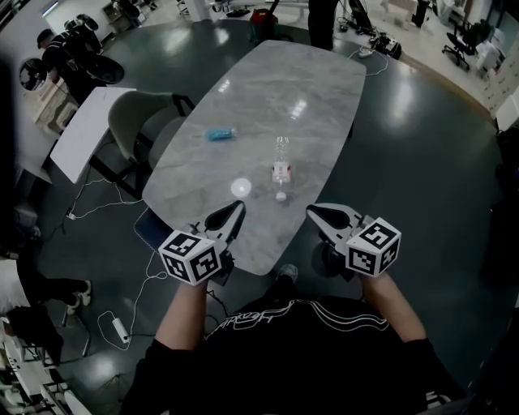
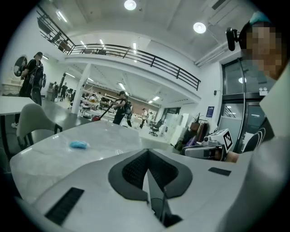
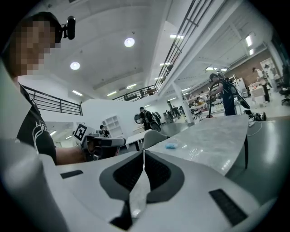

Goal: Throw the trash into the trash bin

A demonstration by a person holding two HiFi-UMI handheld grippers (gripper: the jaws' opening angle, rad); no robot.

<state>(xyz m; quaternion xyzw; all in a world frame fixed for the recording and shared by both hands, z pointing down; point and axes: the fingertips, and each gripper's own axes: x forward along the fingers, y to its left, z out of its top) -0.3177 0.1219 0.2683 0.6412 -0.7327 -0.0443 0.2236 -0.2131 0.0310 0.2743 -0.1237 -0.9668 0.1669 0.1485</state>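
On the grey marble table (image 1: 324, 105) lie a crumpled blue wrapper (image 1: 220, 134), a clear plastic bottle (image 1: 280, 164) on its side, a white paper ball (image 1: 241, 188) and a small white cap (image 1: 281, 195). My left gripper (image 1: 236, 211) hovers over the table's near edge, shut and empty. My right gripper (image 1: 312, 212) hangs beside it, just short of the bottle, also shut with nothing in it. The blue wrapper (image 2: 78, 145) shows in the left gripper view past the shut jaws. In the right gripper view the wrapper (image 3: 171, 146) lies far off on the table.
A grey chair (image 1: 136, 121) and a white tabletop (image 1: 83, 134) stand left of the table. Cables (image 1: 122, 328) trail on the floor at the near left. A red object (image 1: 262, 14) sits on the floor beyond the far end. People stand in the background.
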